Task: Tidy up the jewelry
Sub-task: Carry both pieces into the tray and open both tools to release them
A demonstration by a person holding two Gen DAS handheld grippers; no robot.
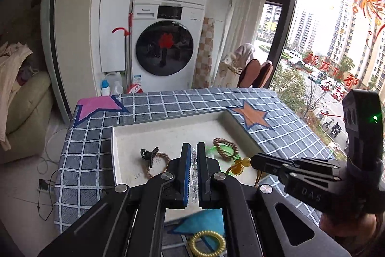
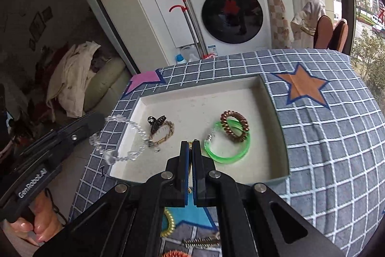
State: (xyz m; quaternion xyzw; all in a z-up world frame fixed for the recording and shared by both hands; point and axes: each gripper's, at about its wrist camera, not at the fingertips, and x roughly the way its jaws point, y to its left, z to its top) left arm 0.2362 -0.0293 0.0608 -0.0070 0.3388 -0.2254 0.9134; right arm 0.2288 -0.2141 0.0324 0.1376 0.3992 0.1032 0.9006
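A white tray [image 1: 125, 136] [image 2: 276, 112] sits on the checked tablecloth. In it lie a black claw clip [image 1: 149, 154] [image 2: 156, 122], a braided tan bracelet [image 1: 160, 161] [image 2: 167, 134], a brown spiral hair tie [image 1: 225, 147] [image 2: 234, 125] and a green bangle [image 2: 226, 151]. My left gripper [image 1: 194, 148] [image 2: 99, 121] is shut on a clear bead bracelet [image 1: 194, 175] [image 2: 125, 136], which hangs above the tray's left edge. My right gripper [image 2: 191, 143] [image 1: 253, 160] is shut on a small amber-yellow piece [image 1: 238, 164], held over the tray's near side.
On the cloth near me lie a yellow spiral hair tie [image 1: 207, 242] [image 2: 169, 223], a small bristly piece [image 2: 202, 242] and an orange coil [image 2: 173, 254]. Beyond the table stand stacked washing machines [image 1: 166, 47], a sofa [image 1: 28, 107] at left and chairs [image 2: 329, 33] by the window.
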